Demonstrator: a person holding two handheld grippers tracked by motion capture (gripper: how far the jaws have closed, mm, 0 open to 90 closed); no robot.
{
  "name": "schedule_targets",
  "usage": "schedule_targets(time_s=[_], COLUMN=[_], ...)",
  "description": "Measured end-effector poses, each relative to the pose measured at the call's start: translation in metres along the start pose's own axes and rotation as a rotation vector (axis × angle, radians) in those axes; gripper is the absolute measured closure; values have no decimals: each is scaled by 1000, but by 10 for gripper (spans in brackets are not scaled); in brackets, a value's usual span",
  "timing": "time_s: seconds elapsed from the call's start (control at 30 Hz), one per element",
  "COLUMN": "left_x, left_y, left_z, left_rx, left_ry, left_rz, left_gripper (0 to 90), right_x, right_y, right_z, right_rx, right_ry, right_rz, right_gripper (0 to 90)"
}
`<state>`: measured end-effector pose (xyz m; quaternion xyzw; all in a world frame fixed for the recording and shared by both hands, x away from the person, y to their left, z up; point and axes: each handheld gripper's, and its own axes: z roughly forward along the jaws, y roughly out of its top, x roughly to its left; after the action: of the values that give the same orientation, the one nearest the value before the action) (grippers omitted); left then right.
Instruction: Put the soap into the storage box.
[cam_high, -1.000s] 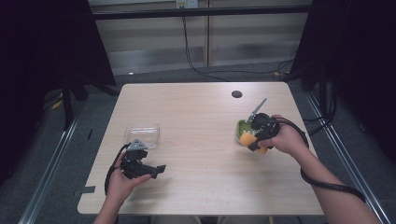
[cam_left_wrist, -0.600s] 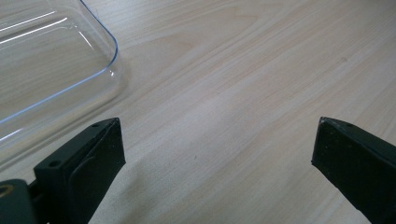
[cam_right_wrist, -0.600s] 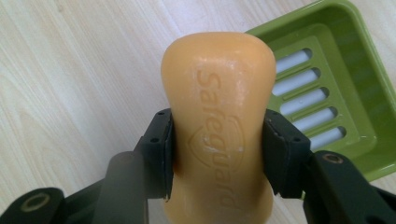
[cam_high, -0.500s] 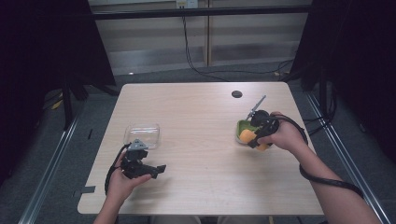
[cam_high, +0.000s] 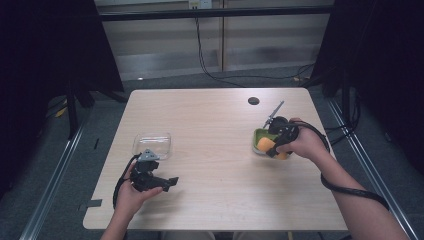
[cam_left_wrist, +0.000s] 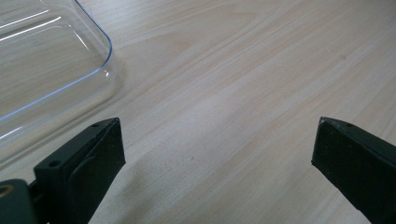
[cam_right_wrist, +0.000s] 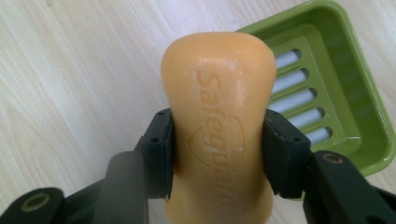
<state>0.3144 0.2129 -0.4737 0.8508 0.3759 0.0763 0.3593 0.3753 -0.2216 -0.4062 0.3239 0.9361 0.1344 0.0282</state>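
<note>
At about three o'clock on the pale wooden table (cam_high: 215, 150), the right gripper (cam_right_wrist: 217, 149) has its two black jaws clamped on the narrow waist of an orange, curved bar of soap (cam_right_wrist: 218, 121) stamped with a raised brand name. The soap's rounded end points away from the gripper, at twelve o'clock in the right gripper view. Just beside it, at two o'clock, lies a lime-green rectangular plastic soap dish (cam_right_wrist: 336, 93) with a slotted floor; the soap overlaps its near corner, though whether they touch is unclear. At about eight o'clock on the table, the left gripper (cam_left_wrist: 217, 149) lies low over bare wood, jaws wide apart and holding nothing. A clear, shallow plastic container (cam_left_wrist: 42, 70) sits near its jaws, at ten o'clock.
</note>
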Motion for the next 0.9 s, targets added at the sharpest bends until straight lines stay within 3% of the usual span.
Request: schedule_targets(time_s=[0.4,0.6,0.83,0.9], left_x=[0,-1,-1,-1], left_y=[0,0,0,0], left_z=[0,1,1,1], left_rx=[-2,-7,1,1], left_ry=[6,1,0,0], left_rz=[0,2,5,5], left_gripper=[21,21,20,20], right_x=[-7,-11,-15,-16], right_y=[2,3,2,2], right_z=[-1,-2,-1,-2], right_rx=[-4,-11,-14,-18], right_ry=[-6,-1,-6,-5], right_rz=[-17,0,-15,2], right_gripper=[503,503,503,503])
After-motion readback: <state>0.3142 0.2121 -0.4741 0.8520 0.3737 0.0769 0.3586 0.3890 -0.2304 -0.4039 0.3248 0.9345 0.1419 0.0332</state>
